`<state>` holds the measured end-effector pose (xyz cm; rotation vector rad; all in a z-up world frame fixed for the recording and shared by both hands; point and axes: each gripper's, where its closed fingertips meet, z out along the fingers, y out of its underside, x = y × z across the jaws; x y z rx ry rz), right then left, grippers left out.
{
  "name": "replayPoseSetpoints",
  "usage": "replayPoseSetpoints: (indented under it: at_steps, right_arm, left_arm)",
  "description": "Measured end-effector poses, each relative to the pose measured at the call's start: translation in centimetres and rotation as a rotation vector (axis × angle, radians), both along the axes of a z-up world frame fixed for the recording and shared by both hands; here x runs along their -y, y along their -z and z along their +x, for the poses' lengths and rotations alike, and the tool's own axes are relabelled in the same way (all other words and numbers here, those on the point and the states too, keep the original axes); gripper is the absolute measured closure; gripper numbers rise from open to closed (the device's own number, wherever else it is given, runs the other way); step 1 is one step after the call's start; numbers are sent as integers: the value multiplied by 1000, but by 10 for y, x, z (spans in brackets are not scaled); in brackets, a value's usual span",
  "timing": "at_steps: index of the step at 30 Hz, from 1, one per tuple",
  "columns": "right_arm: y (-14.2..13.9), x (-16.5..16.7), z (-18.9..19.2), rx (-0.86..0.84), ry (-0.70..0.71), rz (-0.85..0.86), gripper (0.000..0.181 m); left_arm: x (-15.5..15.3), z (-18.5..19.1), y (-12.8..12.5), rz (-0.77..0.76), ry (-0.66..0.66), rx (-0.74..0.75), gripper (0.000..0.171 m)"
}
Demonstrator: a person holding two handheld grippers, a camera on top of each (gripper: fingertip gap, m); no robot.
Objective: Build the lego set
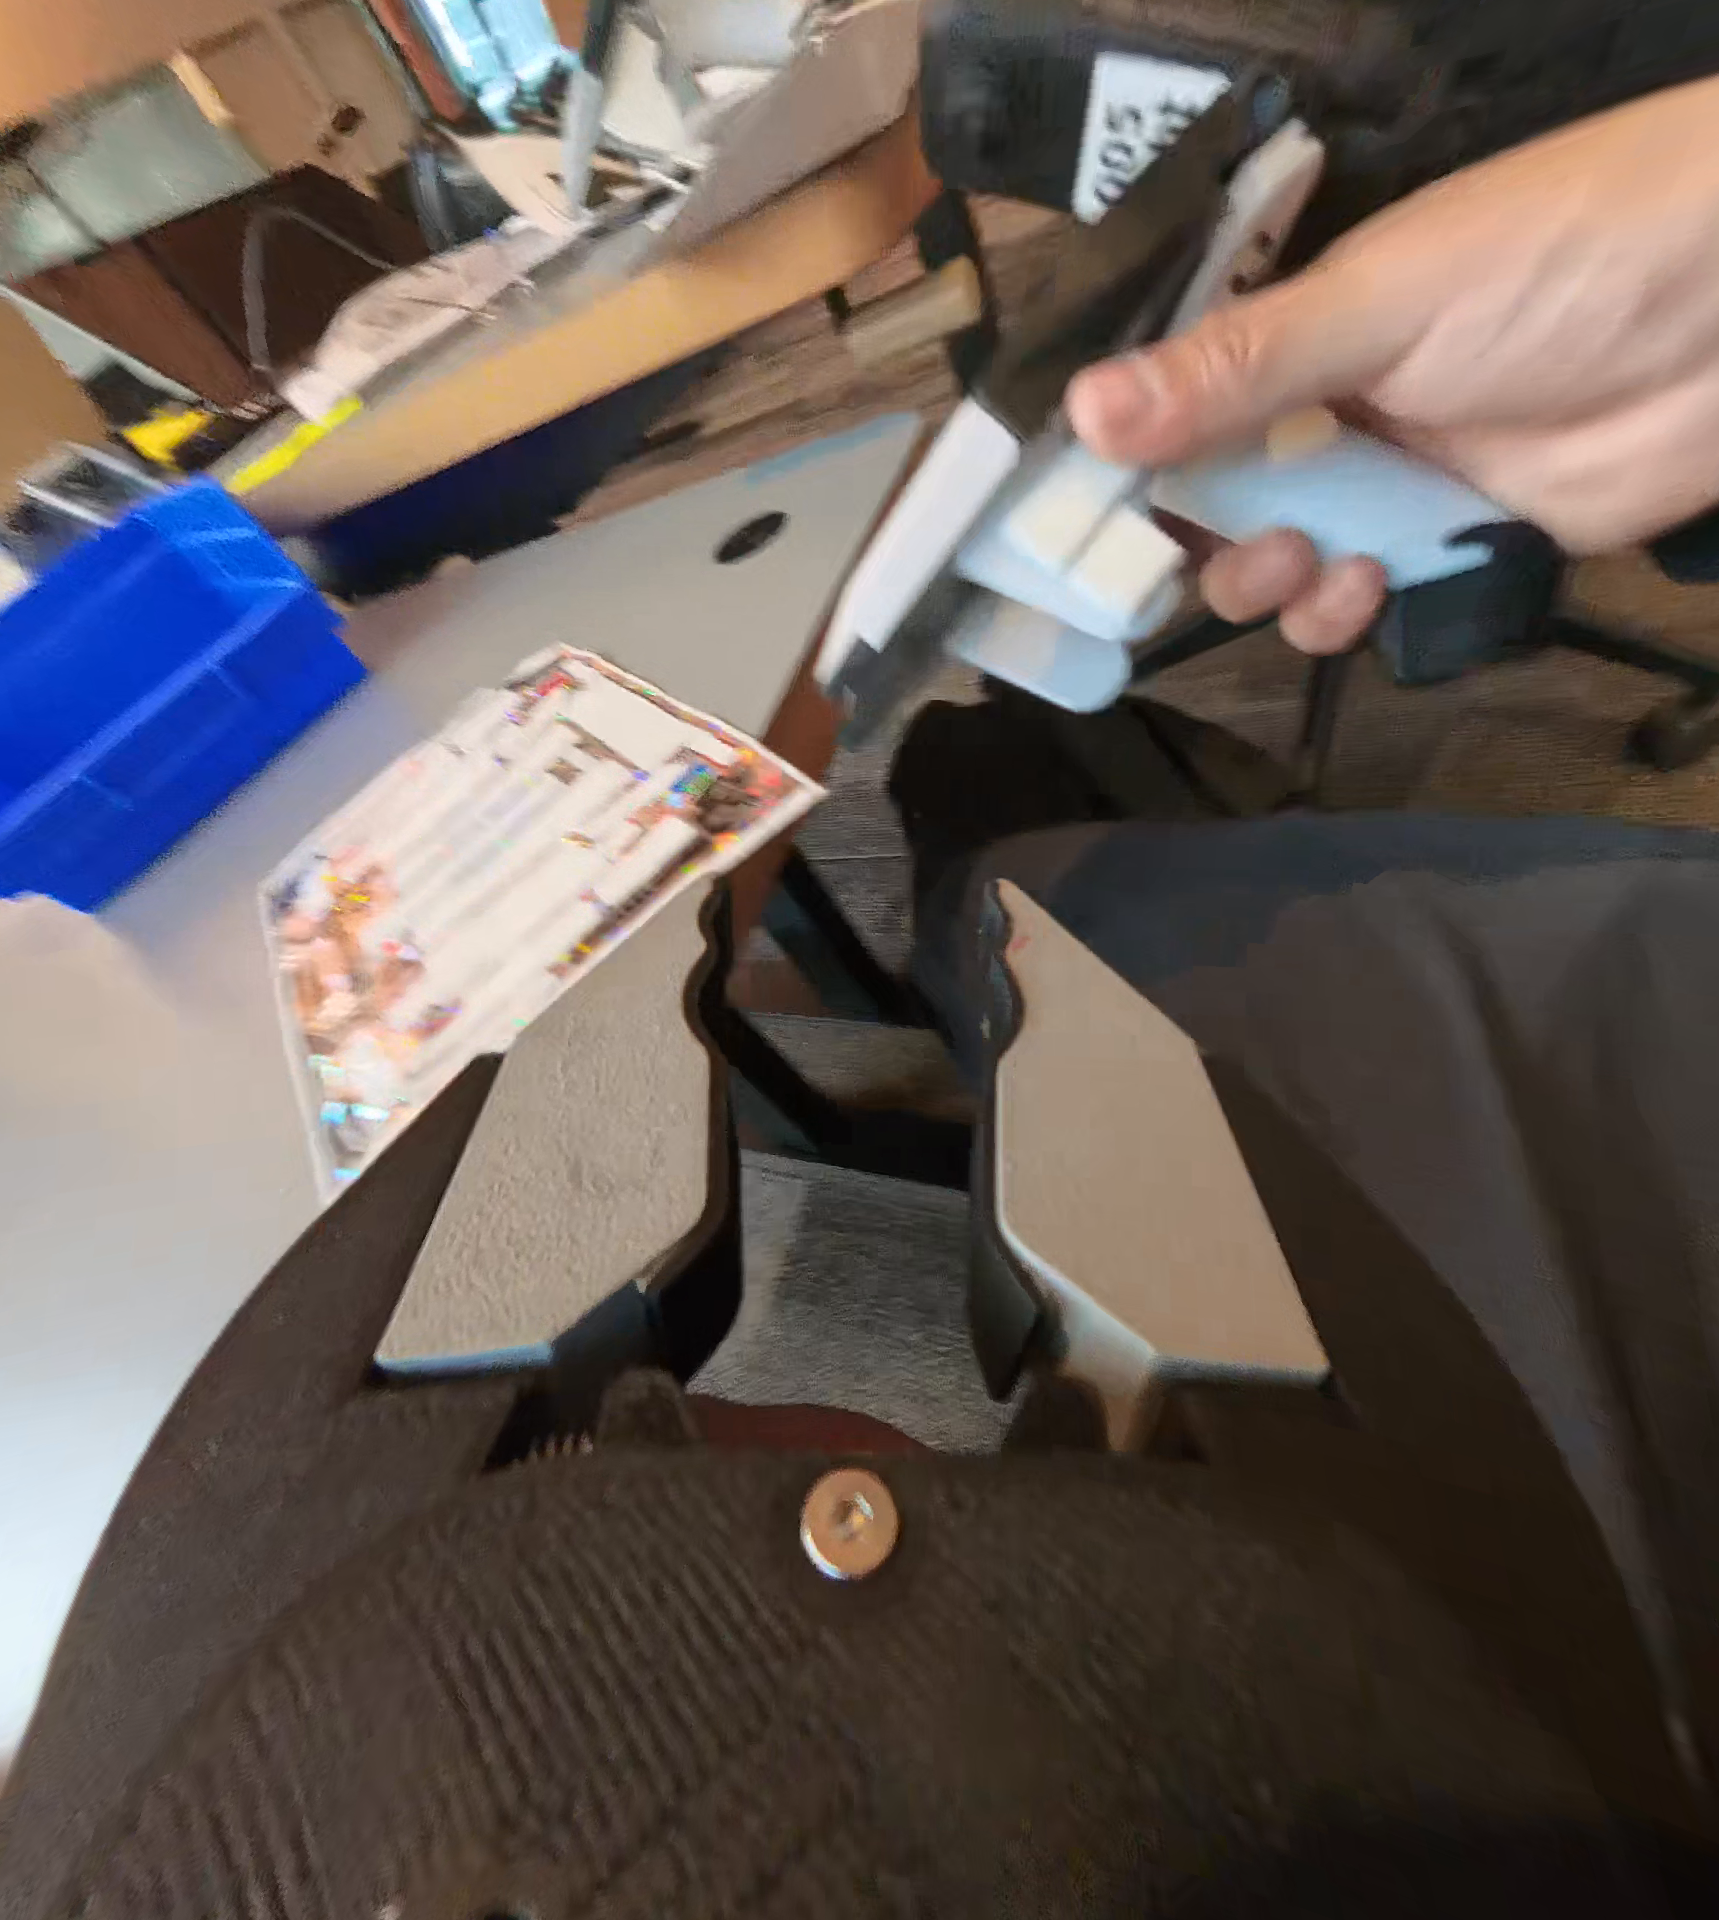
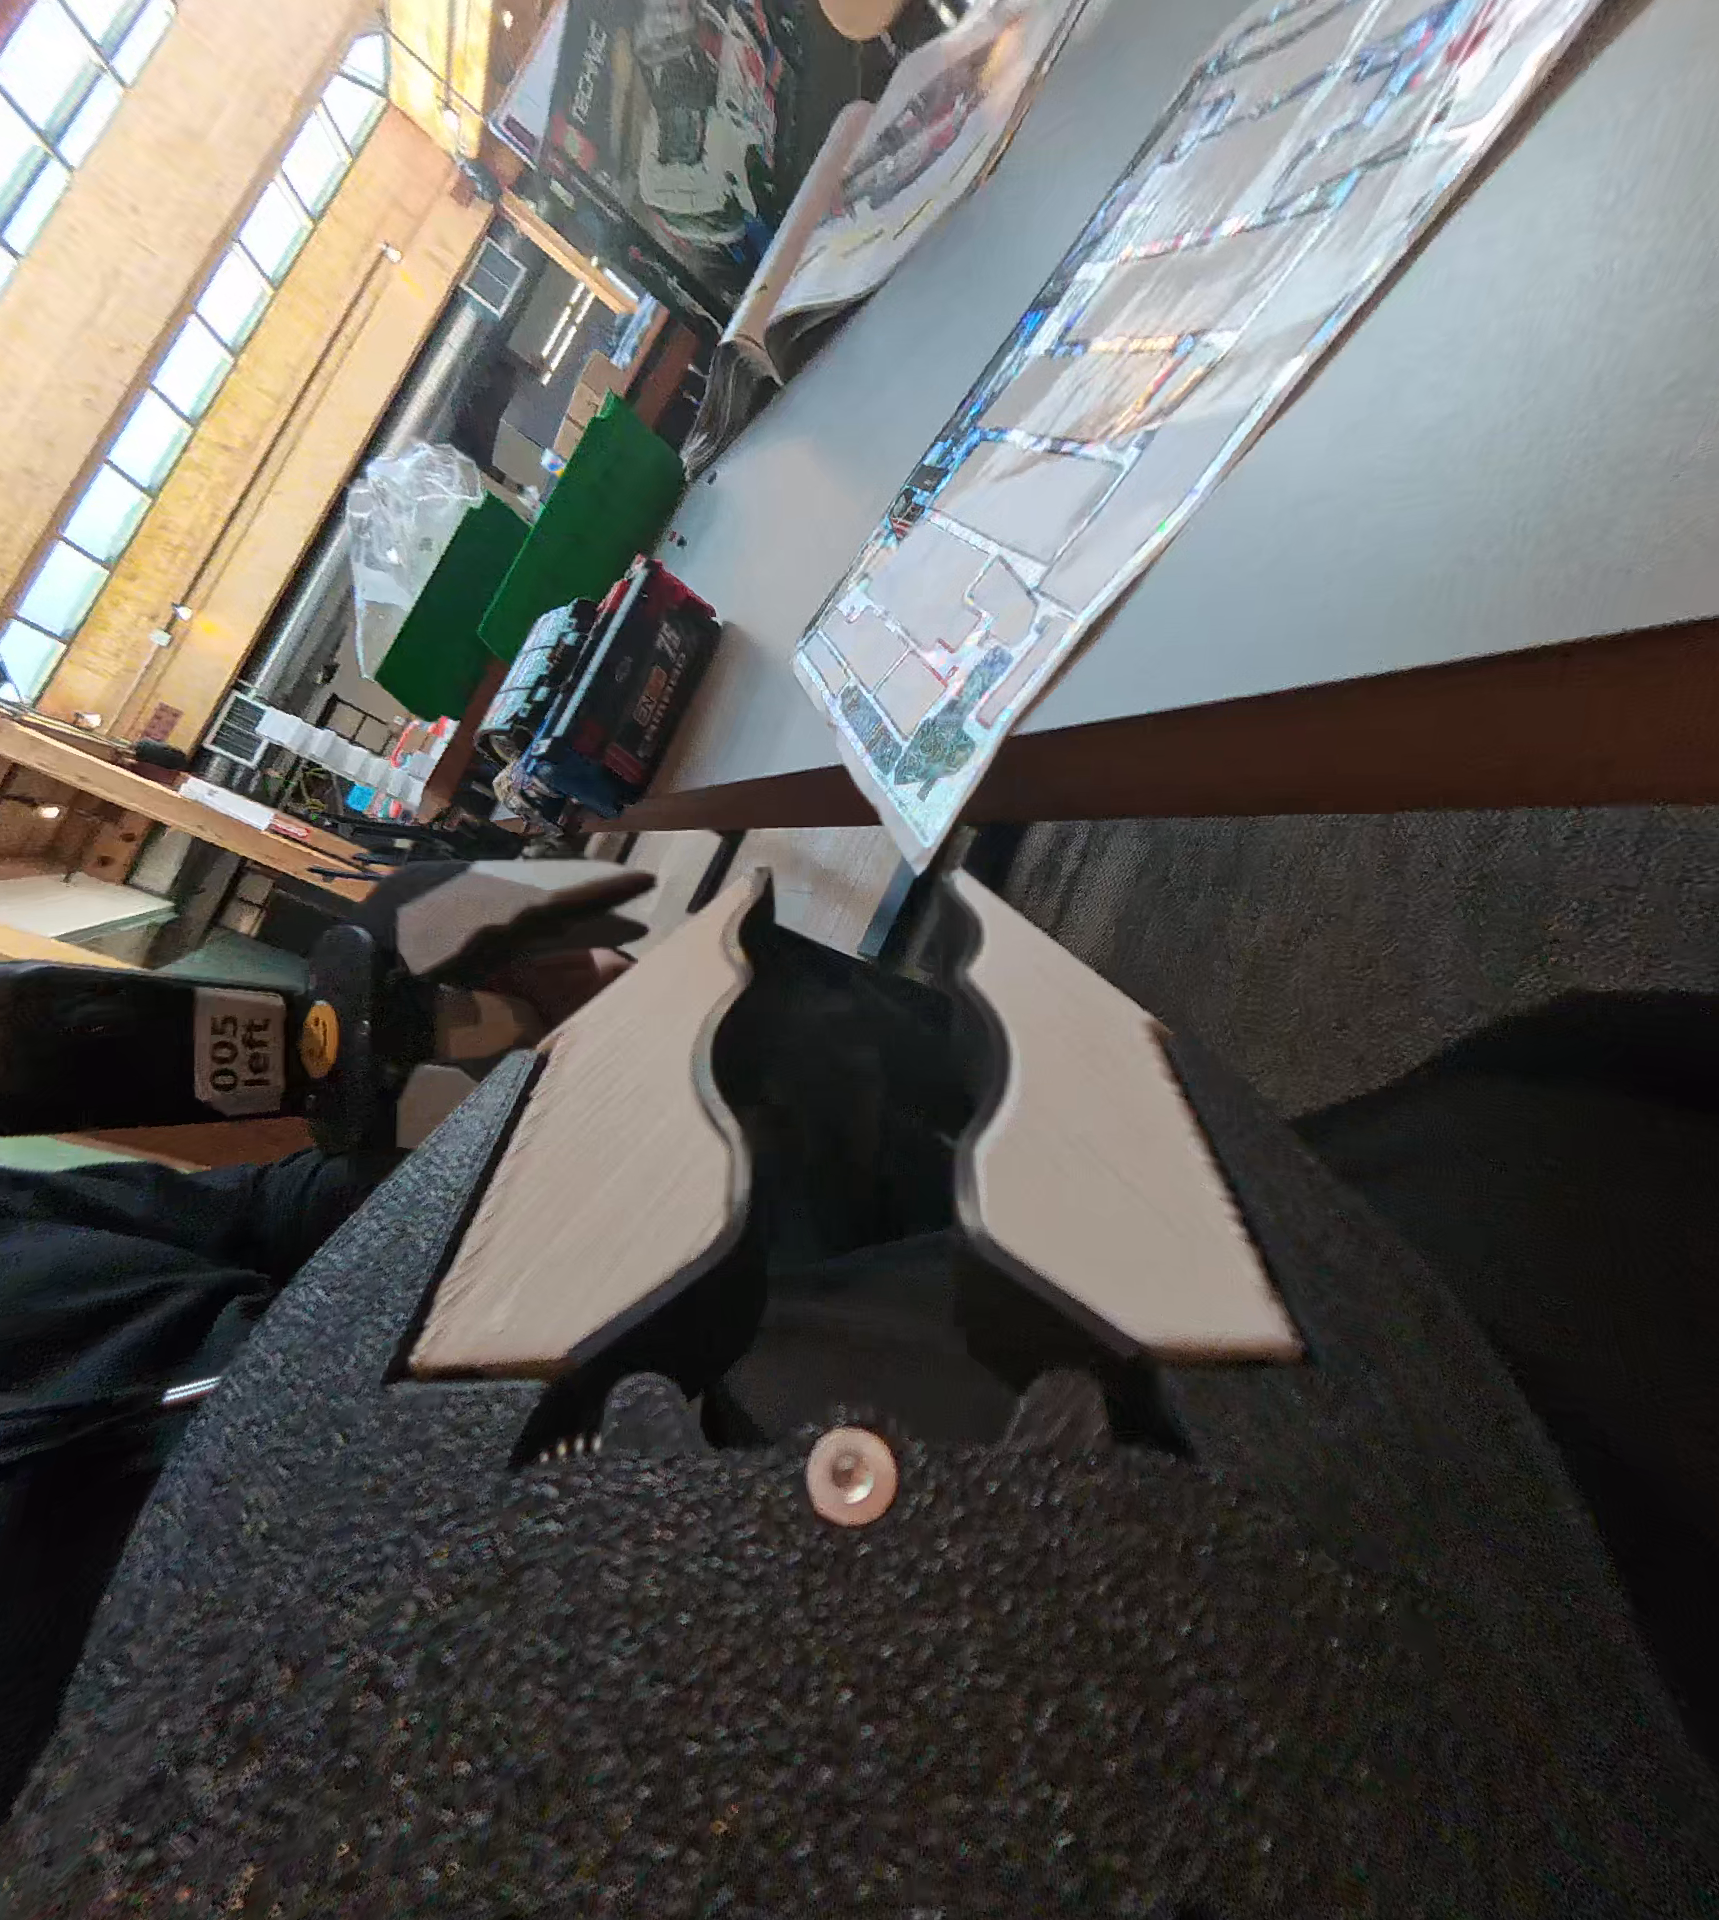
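Note:
My left gripper point(image 1: 855, 914) is open and empty, held off the near edge of the grey table point(image 1: 55, 1091) above a lap in dark trousers. A shiny sticker sheet point(image 1: 522, 894) lies on the table just beyond its left finger. My right gripper point(image 2: 855, 904) is open and empty, below the table edge. The sticker sheet point(image 2: 1146, 416) hangs over that edge just above it. A hand holds the right gripper point(image 1: 1021, 603) up in the air in the left wrist view. The left gripper point(image 2: 616, 914) shows at left in the right wrist view. A dark built Lego car point(image 2: 616, 696) stands farther along the table.
A blue bin point(image 1: 107, 686) stands on the table at left. An open instruction booklet point(image 2: 886, 187), a Lego box point(image 2: 668, 135) and green bins point(image 2: 533, 561) are at the far end. The table's brown edge point(image 2: 1354, 727) runs close by. An office chair base point(image 1: 1613, 686) stands on the floor. The left gripper's tips are roughly 7 centimetres from the right gripper's. The dark built Lego car point(image 2: 616, 696) is about 20 centimetres from my left fingertips and 25 centimetres from my right.

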<state>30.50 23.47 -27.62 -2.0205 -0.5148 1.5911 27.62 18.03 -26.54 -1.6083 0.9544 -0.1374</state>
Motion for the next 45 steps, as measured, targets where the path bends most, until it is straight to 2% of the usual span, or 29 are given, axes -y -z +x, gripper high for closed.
replayPoseSetpoints:
  at_steps: [4, 7, 8, 12, 15, 16, 18, 19, 22, 25, 27, 30, 31, 32, 35, 36, 40, 41, 43, 45]
  right_arm:
    - [6, -3, -19, -47, -60, -39, 149]
    - [5, -8, -30, -99, -78, -60, 164]
    - [3, -8, -33, -136, -83, -72, 180]
    - [-9, 1, -31, -206, -104, -63, 181]
    - [-22, 17, -24, -225, -140, -35, 181]
    - [-25, 22, -21, -222, -149, -21, 181]
    - [-28, 29, -15, -204, -158, 15, 181]
    - [-27, 30, -12, -189, -153, 26, 181]
    - [-22, 29, -2, -157, -116, 7, 181]
    - [-32, 35, -1, -219, -148, -55, 152]
    - [-35, 36, -4, -242, -164, -74, 144]
    - [-47, 39, -11, -325, -205, -89, 157]
    - [-51, 41, -13, -349, -220, -82, 173]
    - [-53, 41, -15, -362, -217, -70, 181]
    - [-52, 41, -18, -354, -222, -72, 175]
    - [-51, 41, -17, -351, -217, -58, 181]
    - [-59, 37, -14, -375, -191, -2, 181]
    - [-64, 35, -12, -392, -181, 4, 181]
    - [-71, 32, -9, -409, -167, 10, 181]
    - [-76, 30, -8, -411, -160, 17, 181]
  left_arm:
    - [-28, -13, -13, 55, -77, -128, 124]
    - [-45, -18, -12, 54, -95, -198, 122]
    - [-49, -18, -8, 55, -91, -233, 122]
    - [-63, -30, 13, 107, -104, -473, 122]
    - [-61, -29, 16, 176, -83, -526, 137]
    - [-60, -28, 14, 203, -78, -526, 144]
    - [-59, -24, 7, 279, -82, -532, 168]
    - [-59, -23, 1, 329, -91, -532, 171]
    - [-55, -16, -10, 455, -94, -532, 171]
    - [-49, -10, -20, 553, -96, -522, 171]
    - [-46, -8, -24, 555, -86, -470, 171]
    - [-43, -8, -30, 583, -90, -458, 171]
    - [-42, -8, -30, 577, -89, -457, 171]
    - [-41, -8, -31, 574, -88, -456, 171]
    - [-40, -7, -33, 582, -91, -459, 171]
    - [-39, -6, -32, 565, -87, -444, 171]
    - [-38, 2, -24, 481, -45, -398, 171]
    - [-37, 5, -25, 460, -36, -369, 170]
    - [-31, 10, -32, 414, -3, -288, 154]
    - [-27, 12, -41, 366, 23, -219, 150]
